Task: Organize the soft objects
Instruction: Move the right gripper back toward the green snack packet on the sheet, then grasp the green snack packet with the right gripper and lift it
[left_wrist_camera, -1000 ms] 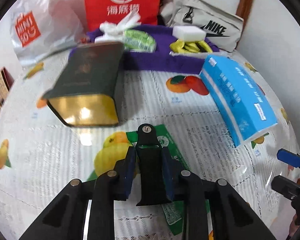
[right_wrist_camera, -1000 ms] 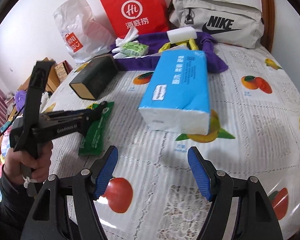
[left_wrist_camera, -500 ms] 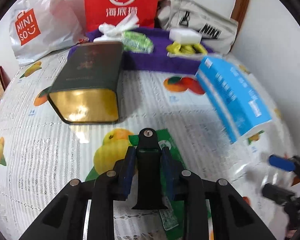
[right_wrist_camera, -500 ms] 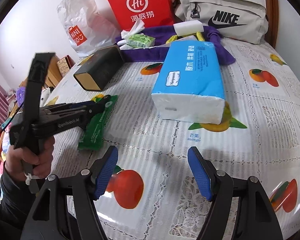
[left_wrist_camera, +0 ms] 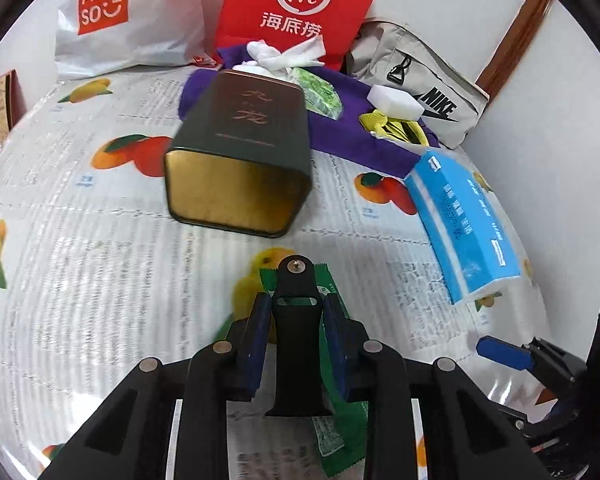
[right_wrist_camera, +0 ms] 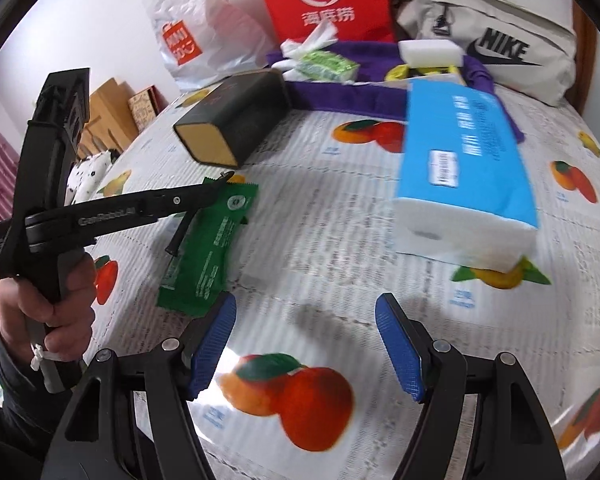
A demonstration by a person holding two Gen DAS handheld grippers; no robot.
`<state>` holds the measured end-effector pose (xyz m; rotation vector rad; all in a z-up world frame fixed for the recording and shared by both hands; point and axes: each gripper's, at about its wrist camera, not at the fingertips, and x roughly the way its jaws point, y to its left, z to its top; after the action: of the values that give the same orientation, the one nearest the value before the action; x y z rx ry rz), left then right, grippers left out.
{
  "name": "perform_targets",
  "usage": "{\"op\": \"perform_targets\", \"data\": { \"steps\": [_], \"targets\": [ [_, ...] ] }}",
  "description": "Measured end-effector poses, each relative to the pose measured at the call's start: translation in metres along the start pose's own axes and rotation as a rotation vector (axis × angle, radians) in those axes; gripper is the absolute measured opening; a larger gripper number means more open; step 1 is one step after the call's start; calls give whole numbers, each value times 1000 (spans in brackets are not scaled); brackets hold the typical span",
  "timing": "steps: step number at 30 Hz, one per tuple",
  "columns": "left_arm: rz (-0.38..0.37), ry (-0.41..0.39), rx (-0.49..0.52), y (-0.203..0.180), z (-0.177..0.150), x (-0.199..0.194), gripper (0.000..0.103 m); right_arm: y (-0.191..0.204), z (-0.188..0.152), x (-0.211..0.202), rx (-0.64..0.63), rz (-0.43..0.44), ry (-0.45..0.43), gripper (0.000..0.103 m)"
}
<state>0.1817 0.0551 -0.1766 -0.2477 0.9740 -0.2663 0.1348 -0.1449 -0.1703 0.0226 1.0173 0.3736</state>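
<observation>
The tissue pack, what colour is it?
Bright blue with white ends, clearest in the right wrist view: tissue pack.

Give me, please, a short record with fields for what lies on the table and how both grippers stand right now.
surface: table with fruit-print cloth
left gripper: jaws nearly closed, above the green packet; whether they grip it cannot be told
right gripper: jaws open, holding nothing
blue tissue pack: ahead of the right gripper
dark tin: lying on its side, gold end toward the left camera
purple cloth: at the back, bearing a white sponge
</observation>
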Motion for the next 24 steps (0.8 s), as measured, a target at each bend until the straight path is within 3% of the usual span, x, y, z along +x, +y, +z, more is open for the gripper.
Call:
{"op": "perform_targets", "data": {
  "steps": [4, 7, 10, 16, 18, 19, 20, 21, 24],
  "targets": [
    [-116, 39, -63, 13, -3, -1, 26, 11, 2, 6, -24, -2, 11, 73],
    [-40, 42, -6, 9, -8, -2, 27, 16, 3, 9, -30, -4, 20, 72],
    [-22, 56, 38, 4, -12, -6, 29, 18, 3, 10, -37, -13, 23, 72],
    [66, 71, 129, -7, -24, -12, 44, 17, 2, 7, -35, -26, 20, 72],
    [106, 64, 166, -13, -28, -12, 45, 15, 0, 5, -28, -25, 16, 72],
    [120, 60, 181, -14, -29, -12, 42, 14, -1, 5, -26, -21, 15, 72],
    [129, 53, 203, -17, -30, -12, 25, 13, -1, 5, -25, -19, 15, 72],
    [125, 56, 218, -19, -30, -11, 20, 13, -2, 4, -24, -19, 13, 72],
    [113, 48, 209, -20, -27, -12, 20, 12, -5, 0, -25, -12, 4, 72]
  ]
}}
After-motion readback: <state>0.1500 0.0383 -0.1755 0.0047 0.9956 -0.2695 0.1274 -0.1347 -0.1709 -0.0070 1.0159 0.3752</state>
